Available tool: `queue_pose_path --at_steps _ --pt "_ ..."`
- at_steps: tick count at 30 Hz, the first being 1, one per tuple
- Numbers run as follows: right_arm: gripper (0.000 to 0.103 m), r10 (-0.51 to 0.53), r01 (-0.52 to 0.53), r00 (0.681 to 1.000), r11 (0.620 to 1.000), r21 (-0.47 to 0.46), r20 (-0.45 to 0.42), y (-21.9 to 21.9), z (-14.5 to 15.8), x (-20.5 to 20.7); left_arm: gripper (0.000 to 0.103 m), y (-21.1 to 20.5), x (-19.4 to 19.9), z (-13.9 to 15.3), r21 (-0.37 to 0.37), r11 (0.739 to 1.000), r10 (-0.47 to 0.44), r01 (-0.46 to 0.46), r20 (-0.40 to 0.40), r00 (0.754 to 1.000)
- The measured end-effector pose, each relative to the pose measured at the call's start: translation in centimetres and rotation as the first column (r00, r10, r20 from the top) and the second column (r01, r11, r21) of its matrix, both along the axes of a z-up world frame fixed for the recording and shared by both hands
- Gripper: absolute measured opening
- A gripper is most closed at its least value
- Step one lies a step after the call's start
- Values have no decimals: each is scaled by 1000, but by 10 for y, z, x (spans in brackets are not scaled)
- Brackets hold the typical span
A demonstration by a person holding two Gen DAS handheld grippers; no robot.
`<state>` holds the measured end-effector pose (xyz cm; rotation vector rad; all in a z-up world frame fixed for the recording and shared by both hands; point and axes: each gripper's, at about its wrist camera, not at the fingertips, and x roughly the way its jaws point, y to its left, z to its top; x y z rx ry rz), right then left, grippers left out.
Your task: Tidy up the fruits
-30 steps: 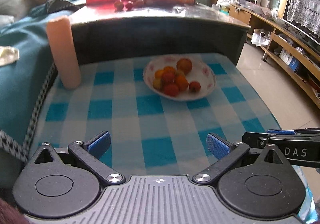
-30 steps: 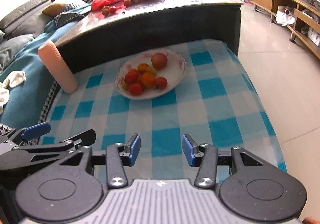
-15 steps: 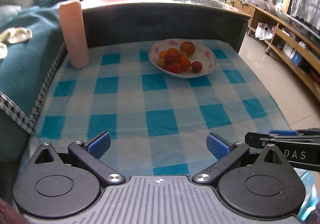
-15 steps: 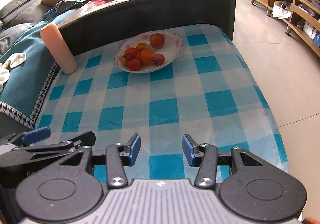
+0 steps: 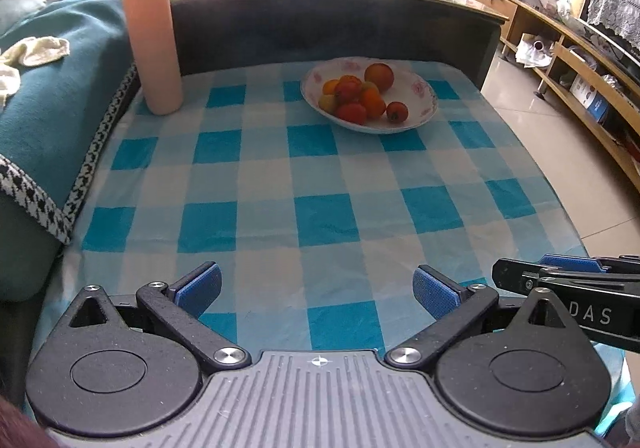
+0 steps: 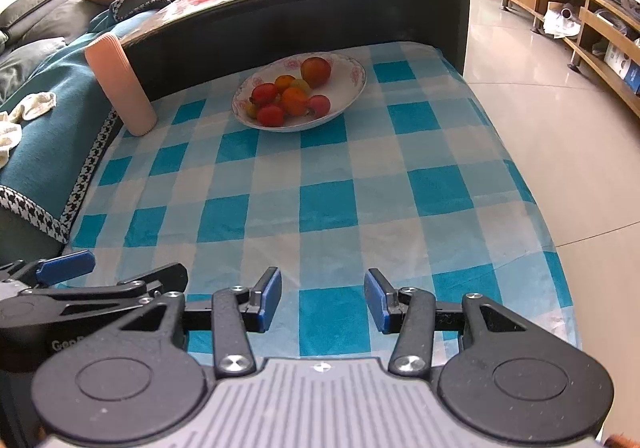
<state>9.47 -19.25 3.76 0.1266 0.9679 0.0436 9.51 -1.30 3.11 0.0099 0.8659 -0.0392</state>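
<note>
Over the near edge of the checked cloth (image 5: 320,176) the left gripper (image 5: 316,290) gapes wide and the right gripper (image 6: 323,298) narrower, both empty, while far across sits an oval white bowl (image 6: 352,86), long axis crosswise, heaped with red and orange fruit (image 6: 294,100).

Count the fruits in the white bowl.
7 visible in the bowl: the largest fruit at the back, six smaller ones clustered in front of it toward the near-left rim. More may be hidden underneath.
</note>
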Motion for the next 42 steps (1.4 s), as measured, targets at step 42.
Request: queue_pose_path --at_steps 42 --pt "55 20 -21 1000 999 -25 -22 5 -6 -4 94 0 0 -9 -21 999 42 -44 -83 996"
